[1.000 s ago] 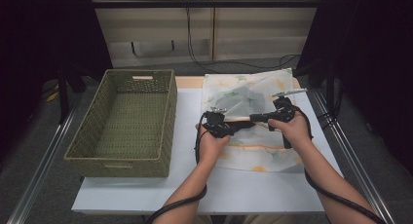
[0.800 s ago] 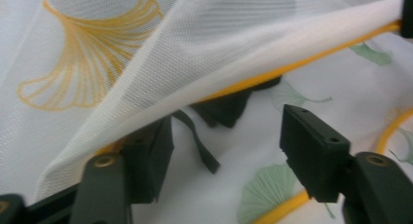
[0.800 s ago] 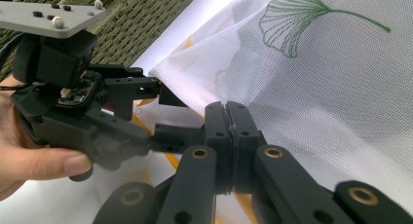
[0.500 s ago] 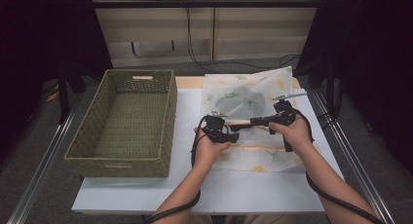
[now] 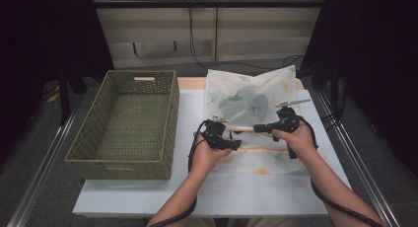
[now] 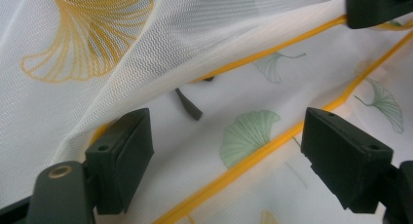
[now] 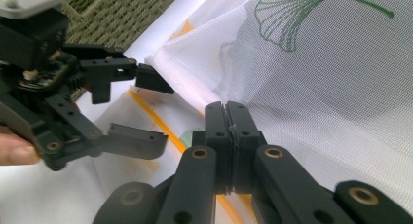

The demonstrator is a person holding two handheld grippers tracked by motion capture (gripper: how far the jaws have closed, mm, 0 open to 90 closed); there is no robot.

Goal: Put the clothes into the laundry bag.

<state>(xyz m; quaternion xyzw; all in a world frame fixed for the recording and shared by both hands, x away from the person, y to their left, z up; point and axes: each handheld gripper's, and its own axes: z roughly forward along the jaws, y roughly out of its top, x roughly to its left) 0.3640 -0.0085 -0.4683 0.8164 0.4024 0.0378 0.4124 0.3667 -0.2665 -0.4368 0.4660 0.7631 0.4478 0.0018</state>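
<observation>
While right claw (image 7: 229,136) pinches mesh bag (image 5: 251,106), dark contents veiled

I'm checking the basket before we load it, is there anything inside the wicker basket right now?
No, in the high view the wicker basket shows only its bare woven floor.

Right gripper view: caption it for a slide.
Right gripper pinches the mesh bag; left gripper open beside it.

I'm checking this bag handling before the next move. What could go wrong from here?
1. The left gripper has just been opening and its pads press nothing, so the white mesh bag with ginkgo leaf print hangs on the shut right gripper alone; the thin fabric could slip out.
2. The opening with yellow trim may sag closed.
</observation>
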